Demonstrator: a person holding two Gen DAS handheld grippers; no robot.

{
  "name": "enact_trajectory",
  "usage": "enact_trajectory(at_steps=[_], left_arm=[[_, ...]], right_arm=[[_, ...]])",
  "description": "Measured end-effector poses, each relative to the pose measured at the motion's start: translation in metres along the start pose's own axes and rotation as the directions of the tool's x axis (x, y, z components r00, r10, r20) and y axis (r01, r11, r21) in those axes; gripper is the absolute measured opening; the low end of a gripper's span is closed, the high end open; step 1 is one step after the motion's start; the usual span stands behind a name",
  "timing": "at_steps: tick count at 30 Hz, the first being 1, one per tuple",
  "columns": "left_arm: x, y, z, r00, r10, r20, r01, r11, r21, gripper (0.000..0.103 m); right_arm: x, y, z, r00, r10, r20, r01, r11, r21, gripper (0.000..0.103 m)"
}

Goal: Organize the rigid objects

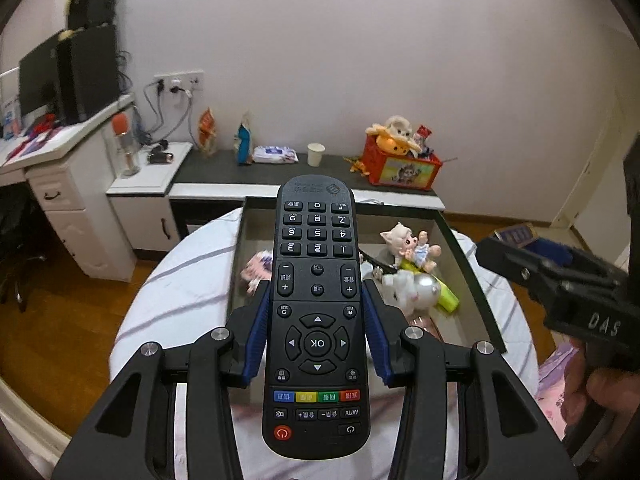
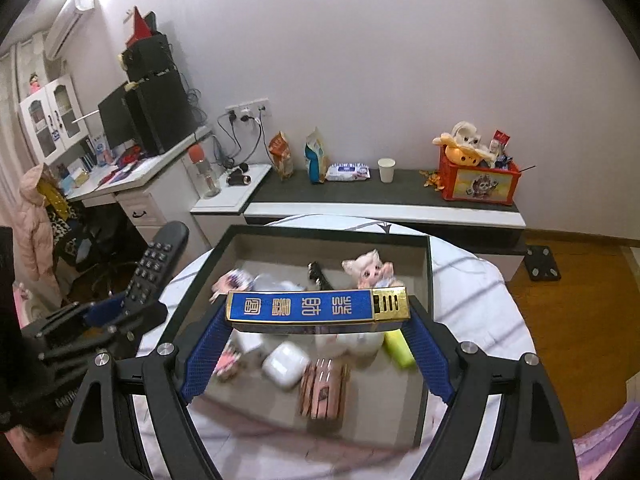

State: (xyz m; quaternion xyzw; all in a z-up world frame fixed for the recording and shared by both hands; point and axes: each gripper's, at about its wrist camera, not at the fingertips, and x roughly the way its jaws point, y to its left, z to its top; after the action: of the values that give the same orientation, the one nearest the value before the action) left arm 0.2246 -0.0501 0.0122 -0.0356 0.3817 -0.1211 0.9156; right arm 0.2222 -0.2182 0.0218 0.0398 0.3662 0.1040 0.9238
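So the left gripper (image 1: pixel 316 320) is clamping its blue ribbed pads (image 1: pixel 258 332) on both long sides of a black plastic TV remote with number keys and a row of coloured buttons (image 1: pixel 316 312), gripping it around the middle. The remote is sticking straight out ahead along the fingers, button face up, hanging in the air over the near-left part of a shallow dark-rimmed open box (image 1: pixel 468 256).

The right gripper (image 2: pixel 318 308) is standing much wider, with its tips pinching the two short ends of a flat blue-and-gold rectangular case with gold lettering (image 2: pixel 300 307), so the case is lying crosswise between the tips, also up in the air above the same box (image 2: pixel 428 280).

The box is sitting on a round table with a white striped cloth (image 2: pixel 472 292). Lying inside it: a small pale-haired doll figure (image 2: pixel 370 272), a white rounded earbud-style case (image 2: pixel 286 364), a yellow-green tube (image 2: pixel 398 346) and a pinkish patterned packet (image 2: pixel 322 392), all a bit blurry. Can't really make out the other bits in there.
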Motion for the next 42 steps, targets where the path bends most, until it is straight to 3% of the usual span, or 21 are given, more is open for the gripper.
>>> enact_trajectory(at_steps=[11,20,21,24,25,31,34,42], left_arm=[[0.086,-0.005,0.011,0.993,0.000,-0.119,0.004,0.999,0.032,0.044],[0.108,-0.005,0.009,0.989,0.027,-0.145,-0.020,0.998,0.055,0.045],[0.107,-0.006,0.009,0.989,0.047,-0.139,-0.038,0.997,0.065,0.053],[0.101,-0.004,0.011,0.991,0.066,-0.115,-0.059,0.996,0.065,0.098],[0.097,-0.004,0.012,0.992,0.077,-0.101,-0.070,0.995,0.068,0.103],[0.078,-0.002,0.014,0.993,0.092,-0.078,-0.086,0.994,0.070,0.103],[0.065,0.005,0.016,0.994,0.089,-0.060,-0.088,0.996,0.024,0.103],[0.019,0.022,0.007,0.993,0.120,-0.018,-0.121,0.991,-0.056,0.103]], right_arm=[[0.096,-0.033,0.014,0.989,-0.017,-0.146,0.023,0.999,0.044,0.084],[0.122,-0.030,0.012,0.976,-0.056,-0.212,0.058,0.998,0.006,0.086],[0.122,-0.029,0.012,0.975,-0.061,-0.215,0.063,0.998,0.001,0.087],[0.121,-0.025,0.011,0.973,-0.078,-0.216,0.077,0.997,-0.015,0.098],[0.120,-0.024,0.010,0.973,-0.087,-0.215,0.084,0.996,-0.024,0.102],[0.104,-0.018,0.012,0.976,-0.101,-0.191,0.096,0.995,-0.035,0.103],[0.091,-0.014,0.014,0.981,-0.092,-0.171,0.089,0.996,-0.027,0.103],[0.055,-0.026,0.012,0.991,0.056,-0.124,-0.038,0.989,0.145,0.103]])
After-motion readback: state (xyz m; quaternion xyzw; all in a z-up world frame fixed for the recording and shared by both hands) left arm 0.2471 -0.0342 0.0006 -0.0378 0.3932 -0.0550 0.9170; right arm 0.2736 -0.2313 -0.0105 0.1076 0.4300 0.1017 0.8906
